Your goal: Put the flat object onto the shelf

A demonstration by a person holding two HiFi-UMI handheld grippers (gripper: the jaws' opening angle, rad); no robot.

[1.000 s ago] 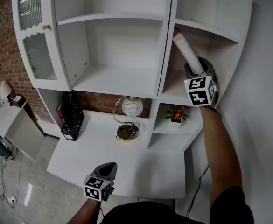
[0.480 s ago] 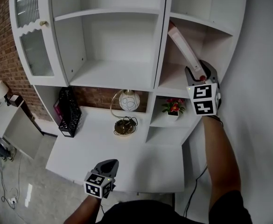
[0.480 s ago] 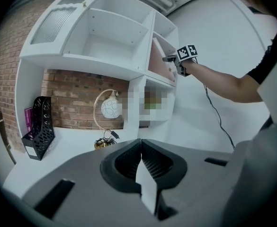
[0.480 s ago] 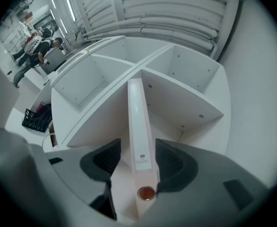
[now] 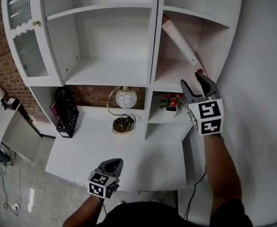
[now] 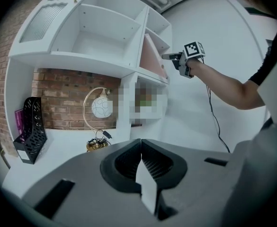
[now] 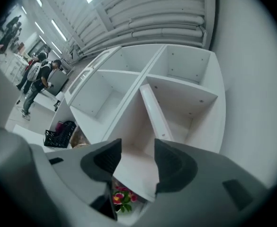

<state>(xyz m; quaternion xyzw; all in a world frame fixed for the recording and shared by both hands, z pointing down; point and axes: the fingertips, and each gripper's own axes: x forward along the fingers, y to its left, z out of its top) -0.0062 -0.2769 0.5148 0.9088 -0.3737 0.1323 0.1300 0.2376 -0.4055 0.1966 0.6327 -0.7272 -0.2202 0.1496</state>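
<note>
The flat object, a thin pale pink board (image 5: 179,39), leans tilted inside the right shelf compartment (image 5: 176,77), its top against the left divider and its foot on the shelf floor. The right gripper view shows the same board (image 7: 156,115) ahead of the jaws. My right gripper (image 5: 197,81) is open just in front of the compartment, clear of the board, nothing between its fingers. My left gripper (image 5: 111,165) is shut and empty, low over the desk's front edge (image 5: 129,186).
A small potted flower (image 5: 171,101) sits in the cubby below the board. A round lamp (image 5: 123,103) with a brass base and a black file rack (image 5: 64,112) stand on the white desk. A glass cabinet door (image 5: 24,37) hangs open at left. The white wall lies right.
My right gripper let go of the board and drew back toward me, now open. The board stays leaning in the compartment. The left gripper has hardly moved.
</note>
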